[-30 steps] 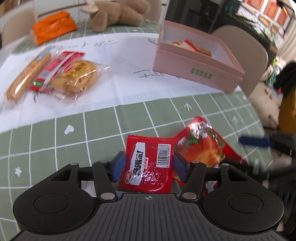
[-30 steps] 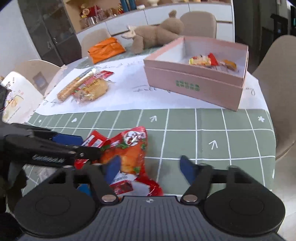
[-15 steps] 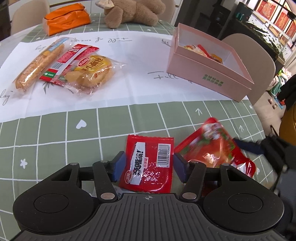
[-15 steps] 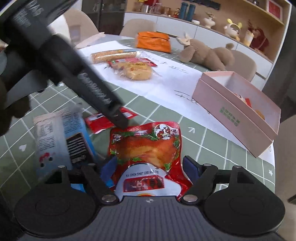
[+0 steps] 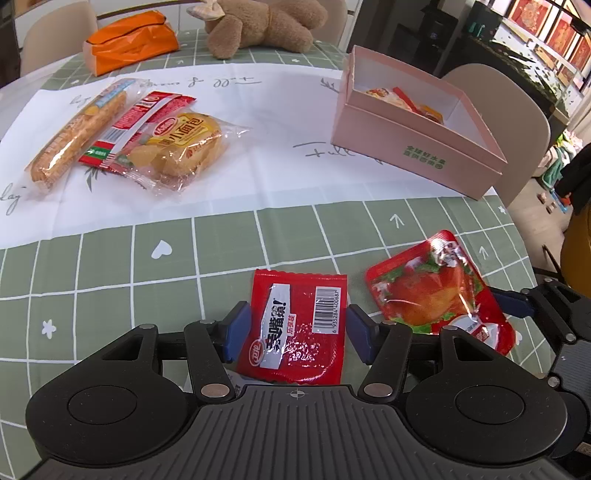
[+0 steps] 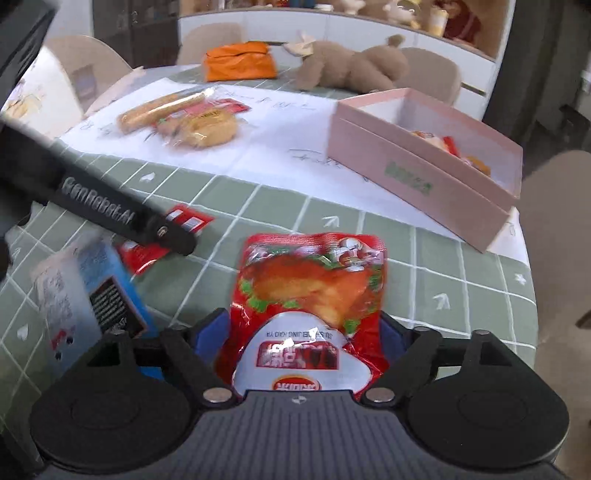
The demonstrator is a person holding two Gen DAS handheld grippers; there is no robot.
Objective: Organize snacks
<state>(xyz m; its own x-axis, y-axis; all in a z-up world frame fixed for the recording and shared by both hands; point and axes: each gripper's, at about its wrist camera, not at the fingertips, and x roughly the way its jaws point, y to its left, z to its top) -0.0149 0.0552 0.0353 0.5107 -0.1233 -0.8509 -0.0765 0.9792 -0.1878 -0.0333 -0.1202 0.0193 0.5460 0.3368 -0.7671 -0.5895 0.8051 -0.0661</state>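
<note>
Two grippers are seen over a green checked tablecloth (image 5: 110,266). The left gripper (image 5: 297,328) is held with its jaws well apart around a flat red sachet (image 5: 295,326), which lies on the cloth between the blue pads; a gap shows at the left pad, while at the right pad contact cannot be told. The right gripper (image 6: 304,332) is placed around a red chicken-snack pouch (image 6: 314,291), and its jaws are opening, the pouch lying between the pads without being pinched. In the left view that pouch (image 5: 436,291) is seen just right of the sachet, near the table's right edge.

Three wrapped snacks are counted on the white paper sheet (image 5: 258,122) at far left: a long biscuit stick (image 5: 74,136), a red-and-white packet (image 5: 129,129) and a small bread bun (image 5: 181,140), overlapping one another. One pink box (image 5: 417,147) stands open at far right (a few small snacks are visible inside, too crowded to count). A blue-and-white packet (image 6: 85,295) lies at near left in the right view, blurred. One orange bag (image 5: 129,40) and one plush toy (image 5: 266,26) are set at the far edge.

Bare cloth is left between the two red packs and the box, and a wide open patch at near left.
</note>
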